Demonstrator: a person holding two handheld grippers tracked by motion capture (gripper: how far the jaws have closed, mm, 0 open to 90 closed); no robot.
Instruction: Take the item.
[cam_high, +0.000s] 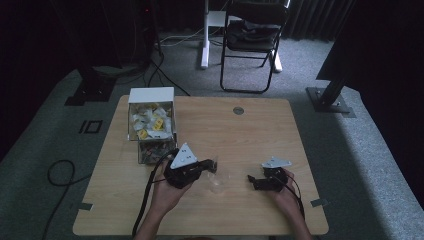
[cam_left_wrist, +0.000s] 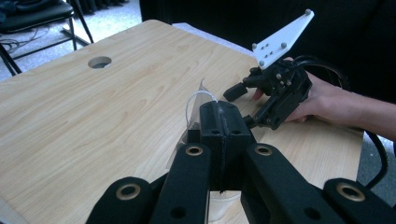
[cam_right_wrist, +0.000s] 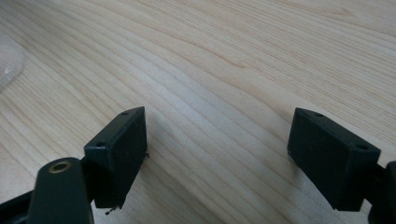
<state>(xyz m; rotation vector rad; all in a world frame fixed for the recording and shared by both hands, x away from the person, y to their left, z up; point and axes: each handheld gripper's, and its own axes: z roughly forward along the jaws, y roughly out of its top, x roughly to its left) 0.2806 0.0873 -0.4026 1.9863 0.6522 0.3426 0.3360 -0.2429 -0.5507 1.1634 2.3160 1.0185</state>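
My left gripper (cam_left_wrist: 219, 122) pinched a clear cup's (cam_left_wrist: 198, 105) rim. My right gripper (cam_right_wrist: 217, 158) lay low over the table (cam_right_wrist: 224, 56), jaws spread. No writing was readable.

The high view is dim and soft, its surroundings sinking into near-black around the wooden table (cam_high: 250, 130), whereas both gripper views are evenly, brighter lit, with close black jaws slightly blurred.

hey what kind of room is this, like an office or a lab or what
Probably a lab or recording room, not a home: a bare wooden table on grey carpet, a folding chair, cables on the floor, and dark curtains behind.
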